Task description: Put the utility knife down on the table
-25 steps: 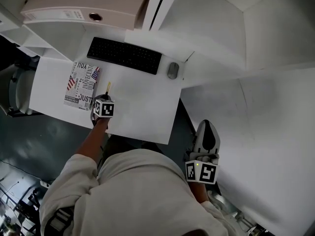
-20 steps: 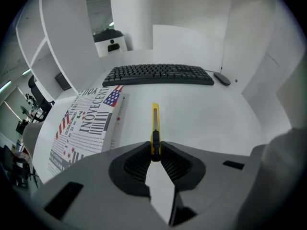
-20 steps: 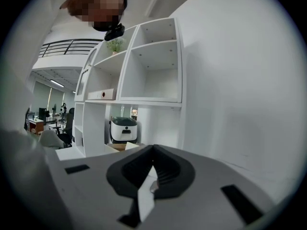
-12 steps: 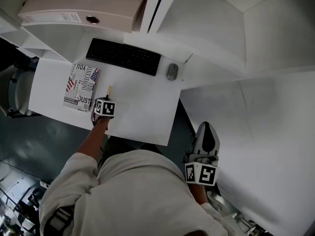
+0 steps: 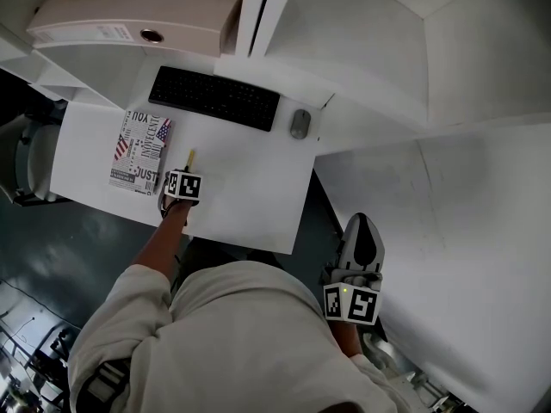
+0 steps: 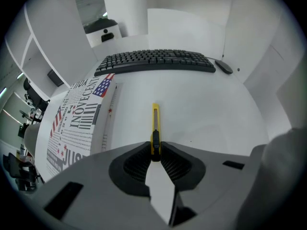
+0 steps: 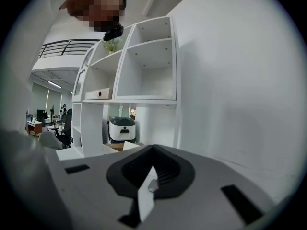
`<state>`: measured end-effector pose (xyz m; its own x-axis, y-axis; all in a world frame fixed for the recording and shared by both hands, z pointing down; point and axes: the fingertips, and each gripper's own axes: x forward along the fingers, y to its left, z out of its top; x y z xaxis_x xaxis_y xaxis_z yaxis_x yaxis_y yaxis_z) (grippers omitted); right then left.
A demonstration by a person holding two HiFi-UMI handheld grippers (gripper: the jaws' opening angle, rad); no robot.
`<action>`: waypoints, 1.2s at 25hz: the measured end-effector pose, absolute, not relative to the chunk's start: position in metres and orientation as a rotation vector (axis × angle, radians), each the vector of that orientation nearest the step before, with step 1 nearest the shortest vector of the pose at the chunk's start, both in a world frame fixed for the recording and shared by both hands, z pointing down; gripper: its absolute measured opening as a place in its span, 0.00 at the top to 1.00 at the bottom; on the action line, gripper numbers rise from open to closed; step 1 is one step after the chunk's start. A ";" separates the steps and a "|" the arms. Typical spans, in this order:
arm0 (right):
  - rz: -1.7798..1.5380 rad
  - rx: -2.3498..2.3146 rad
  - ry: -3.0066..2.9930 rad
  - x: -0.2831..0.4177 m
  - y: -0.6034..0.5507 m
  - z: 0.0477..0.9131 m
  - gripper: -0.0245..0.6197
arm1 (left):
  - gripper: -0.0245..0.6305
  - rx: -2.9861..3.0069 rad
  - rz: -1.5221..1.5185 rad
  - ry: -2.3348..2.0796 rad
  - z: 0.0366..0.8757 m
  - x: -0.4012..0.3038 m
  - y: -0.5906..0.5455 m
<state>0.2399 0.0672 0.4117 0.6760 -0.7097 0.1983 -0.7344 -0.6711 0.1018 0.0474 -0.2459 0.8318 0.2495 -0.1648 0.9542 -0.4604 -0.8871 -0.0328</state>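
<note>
1. White laminate bench [image 5: 250, 188] fills the middle of the head view, with the person leaning over its near edge.
2. White open shelving unit [image 7: 144, 71] stands ahead of the right gripper [image 7: 153, 148], which is held low at the person's side, away from the bench. Its fingers [image 7: 139, 166] are together at the tips, with nothing between them.
3. Black flat keyboard [image 5: 214, 98] lies along the far side of the bench.
4. Printed black-and-white paper with a flag motif [image 5: 140, 149] lies flat just left of the left gripper.
5. Left gripper [image 6: 155, 150] tilts steeply down over the bench, its fingers [image 6: 136, 166] clamped on the knife's near end.
6. Grey oval mouse [image 5: 300, 124] sits just right of the keyboard.
7. Slim yellow utility knife [image 6: 155, 126] points toward the keyboard, beside the paper. I cannot tell whether its far end touches the bench.
</note>
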 end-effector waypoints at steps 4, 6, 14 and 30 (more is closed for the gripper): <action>0.210 2.720 -1.180 0.242 0.069 0.411 0.96 | 0.86 2.265 1.695 -0.579 0.832 0.047 -0.245; 0.210 2.721 -1.181 0.243 0.070 0.411 0.96 | 0.86 2.266 1.700 -0.577 0.832 0.047 -0.245; 0.209 2.718 -1.200 0.243 0.068 0.412 0.96 | 0.80 2.263 1.683 -0.576 0.831 0.044 -0.247; 0.169 2.657 -1.397 0.236 0.029 0.406 0.96 | 0.80 2.423 1.461 -0.627 0.766 0.044 -0.254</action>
